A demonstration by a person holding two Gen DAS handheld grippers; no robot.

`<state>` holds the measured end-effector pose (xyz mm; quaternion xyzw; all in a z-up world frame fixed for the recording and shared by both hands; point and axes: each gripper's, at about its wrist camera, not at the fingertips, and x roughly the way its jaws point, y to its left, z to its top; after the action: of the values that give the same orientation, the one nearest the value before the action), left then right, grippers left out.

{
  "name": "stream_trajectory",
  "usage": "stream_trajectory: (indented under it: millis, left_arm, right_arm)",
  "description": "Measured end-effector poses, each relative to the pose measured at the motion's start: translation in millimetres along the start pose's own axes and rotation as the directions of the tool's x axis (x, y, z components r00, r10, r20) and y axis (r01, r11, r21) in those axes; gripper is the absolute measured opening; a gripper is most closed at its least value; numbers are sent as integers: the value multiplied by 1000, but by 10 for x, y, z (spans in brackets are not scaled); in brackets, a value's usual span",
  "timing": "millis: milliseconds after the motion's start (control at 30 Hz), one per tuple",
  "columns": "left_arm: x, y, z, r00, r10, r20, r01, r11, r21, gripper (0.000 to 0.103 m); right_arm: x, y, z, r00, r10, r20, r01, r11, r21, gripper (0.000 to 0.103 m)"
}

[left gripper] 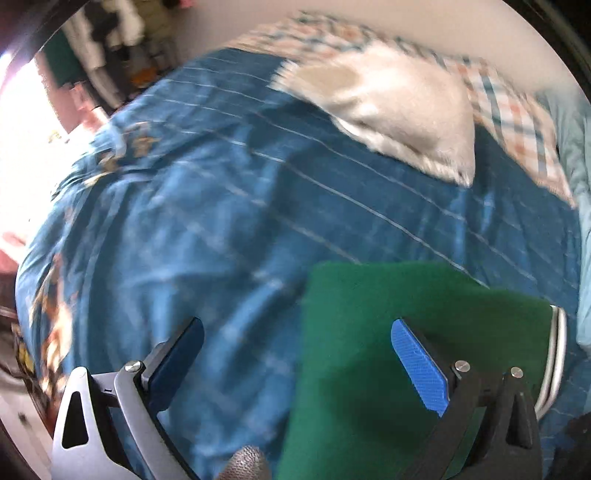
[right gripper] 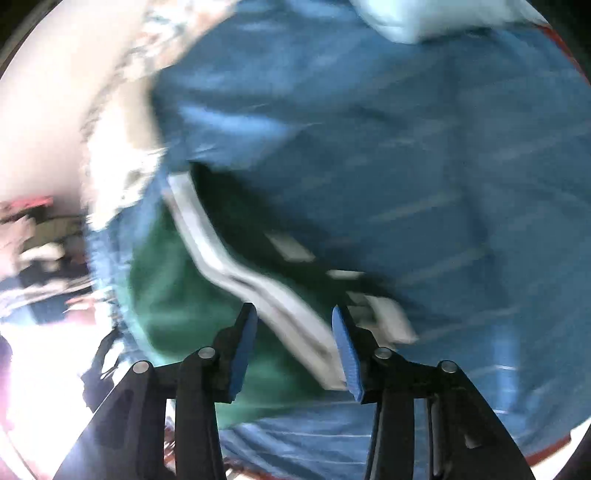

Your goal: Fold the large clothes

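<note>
A green garment [left gripper: 369, 350] with a white striped band [left gripper: 556, 354] lies folded on a blue checked bedspread [left gripper: 207, 206]. My left gripper [left gripper: 295, 332] is open above the garment's left edge, its right pad [left gripper: 417, 369] over the green cloth. In the right wrist view the green garment [right gripper: 166, 302] and its white band [right gripper: 236, 273] lie blurred below my right gripper [right gripper: 293, 321]. The right gripper is open and empty, with the band passing between its jaws' line of sight.
A white cushion [left gripper: 399, 110] lies on the bed's far side, on a plaid pillow [left gripper: 517, 114]. A pale blue pillow [right gripper: 424, 18] sits at the bed's far end. Clutter [left gripper: 110, 33] and a bright window stand at the left.
</note>
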<state>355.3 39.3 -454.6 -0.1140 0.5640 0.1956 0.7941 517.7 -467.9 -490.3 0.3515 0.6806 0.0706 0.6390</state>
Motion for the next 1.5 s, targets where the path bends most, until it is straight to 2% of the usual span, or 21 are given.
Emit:
stream_trajectory:
  millis: [33, 133, 233, 300, 367, 433, 567, 633, 733, 867, 933, 1000, 1100, 1200, 1233, 1333, 1367, 1400, 1433, 1467, 1500]
  left_arm:
    - [130, -108, 47, 1000, 21, -13, -21, 999, 27, 103]
    - [367, -189, 123, 999, 22, -35, -20, 999, 32, 103]
    - [480, -168, 149, 994, -74, -80, 71, 997, -38, 103]
    - [564, -157, 145, 989, -109, -102, 105, 993, -50, 103]
    - [616, -191, 141, 986, -118, -114, 113, 993, -45, 103]
    - [623, -189, 165, 983, -137, -125, 131, 990, -54, 103]
    - [382, -80, 263, 977, -174, -123, 165, 983, -85, 103]
    - [237, -58, 309, 987, -145, -75, 142, 989, -42, 103]
    - [353, -155, 312, 998, -39, -43, 42, 996, 81, 103]
    - [767, -178, 384, 997, -3, -83, 13, 992, 124, 103]
    - [842, -104, 514, 992, 4, -125, 8, 995, 99, 103]
    - [726, 8, 623, 994, -23, -111, 30, 998, 62, 103]
    - [429, 251, 663, 997, -58, -60, 59, 998, 18, 103]
    - [182, 544, 555, 995, -91, -40, 89, 995, -40, 103]
    - [175, 576, 518, 994, -104, -41, 101, 993, -54, 103]
    - [181, 618, 354, 990, -129, -62, 125, 990, -69, 103]
    - [223, 577, 297, 989, -129, -73, 125, 990, -59, 103]
    - [289, 525, 250, 988, -117, -97, 113, 992, -49, 103]
    - [355, 504, 229, 986, -121, -113, 116, 992, -45, 103]
    - [423, 461, 183, 984, -124, -126, 120, 992, -36, 103]
    - [463, 418, 151, 986, -102, -129, 100, 995, -22, 103]
  right_arm:
    - [168, 270, 78, 999, 33, -10, -33, 998, -47, 45]
    - [731, 819, 256, 999, 11, -53, -19, 986, -167, 45]
    - [1384, 1109, 437, 991, -110, -74, 91, 970, -225, 45]
    - [1899, 1111, 580, 961, -242, -136, 209, 952, -222, 42]
    - [1964, 1147, 594, 951, -276, -137, 242, 944, -223, 41]
    - [1993, 1264, 655, 940, -302, -156, 257, 932, -255, 41]
    - [1496, 1221, 657, 970, -166, -177, 123, 965, -233, 42]
    - [1008, 1088, 557, 985, -117, -125, 86, 969, -230, 44]
    - [680, 930, 478, 992, -99, -81, 81, 976, -201, 49]
    - [853, 927, 518, 993, -104, -55, 89, 969, -232, 49]
    - [1022, 869, 590, 983, -175, -61, 156, 960, -232, 49]
    - [997, 875, 634, 976, -218, -23, 207, 952, -226, 49]
    - [681, 1082, 569, 986, -152, 73, 167, 951, -262, 49]
    - [533, 1126, 576, 962, -203, 181, 248, 930, -272, 62]
    - [581, 1078, 631, 959, -224, 174, 264, 929, -260, 69]
    - [834, 868, 822, 972, -228, 51, 234, 952, -197, 70]
    - [964, 796, 877, 981, -194, -15, 188, 966, -178, 68]
    - [1043, 781, 909, 980, -199, -27, 192, 966, -174, 62]
    - [1073, 832, 917, 975, -222, -20, 214, 956, -203, 21]
    - [1093, 873, 908, 973, -231, -10, 223, 950, -219, 9]
    - [1021, 976, 893, 965, -259, 48, 263, 935, -240, 8]
